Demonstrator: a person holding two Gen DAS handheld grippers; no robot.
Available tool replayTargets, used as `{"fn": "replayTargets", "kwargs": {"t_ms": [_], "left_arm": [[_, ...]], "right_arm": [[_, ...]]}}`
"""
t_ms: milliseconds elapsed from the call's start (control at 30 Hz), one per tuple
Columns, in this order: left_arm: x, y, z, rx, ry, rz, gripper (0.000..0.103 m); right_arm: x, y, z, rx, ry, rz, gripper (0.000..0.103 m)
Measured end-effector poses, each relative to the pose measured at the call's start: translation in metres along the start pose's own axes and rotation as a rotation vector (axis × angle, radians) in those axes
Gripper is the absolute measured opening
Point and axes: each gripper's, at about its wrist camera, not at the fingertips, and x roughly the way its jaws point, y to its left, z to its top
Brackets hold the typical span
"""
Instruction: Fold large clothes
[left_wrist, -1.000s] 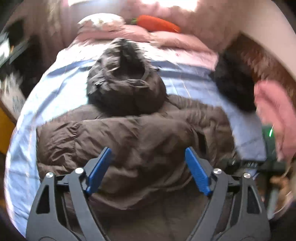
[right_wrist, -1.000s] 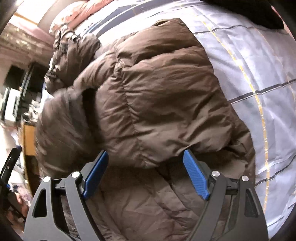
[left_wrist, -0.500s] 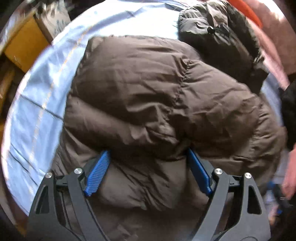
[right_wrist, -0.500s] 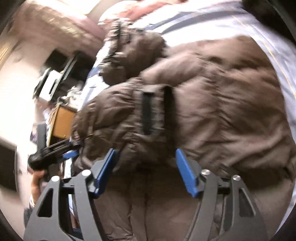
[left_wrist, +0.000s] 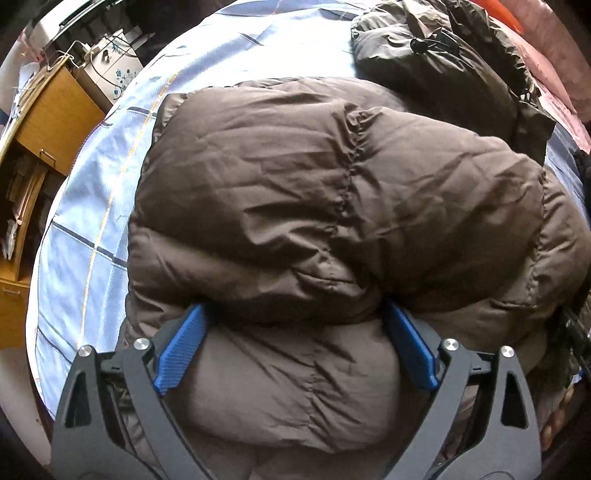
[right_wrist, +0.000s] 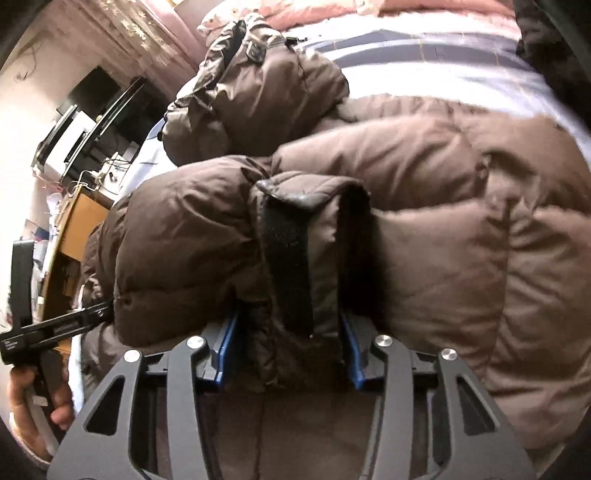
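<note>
Brown puffer jacket (left_wrist: 332, 206) on the bed (left_wrist: 85, 221), sleeves folded over the body. Left gripper (left_wrist: 295, 328) spread wide, pads straddling a bulge of jacket, nothing pinched. Right gripper (right_wrist: 286, 343) clamped on sleeve cuff (right_wrist: 295, 258).

The bed (left_wrist: 92, 206) carries everything, covered by a pale blue sheet (left_wrist: 74, 266) crossed by dark stripes and thin yellow lines. A puffy brown down jacket (left_wrist: 332, 206) lies directly on it, taking up most of the near part, with bare sheet showing along its left side. The jacket's hood (left_wrist: 443, 62) rests on the sheet at the far end. Beyond the hood, pink bedding (right_wrist: 314, 14) lies across the far edge of the bed.
</note>
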Motion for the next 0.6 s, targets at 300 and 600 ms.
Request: {"fn": "replayTargets", "kwargs": {"t_ms": [300,600], "left_arm": [[-0.018,0.016,0.002,-0.032,-0.021,-0.016,0.098],[-0.050,0.026,-0.008,0.009,-0.063,0.013,0.097]], "right_arm": [[-0.091,-0.032,-0.025,-0.065,-0.012,-0.133,0.094],[-0.166,-0.159,-0.143,0.193,0.243,-0.212,0.102]]}}
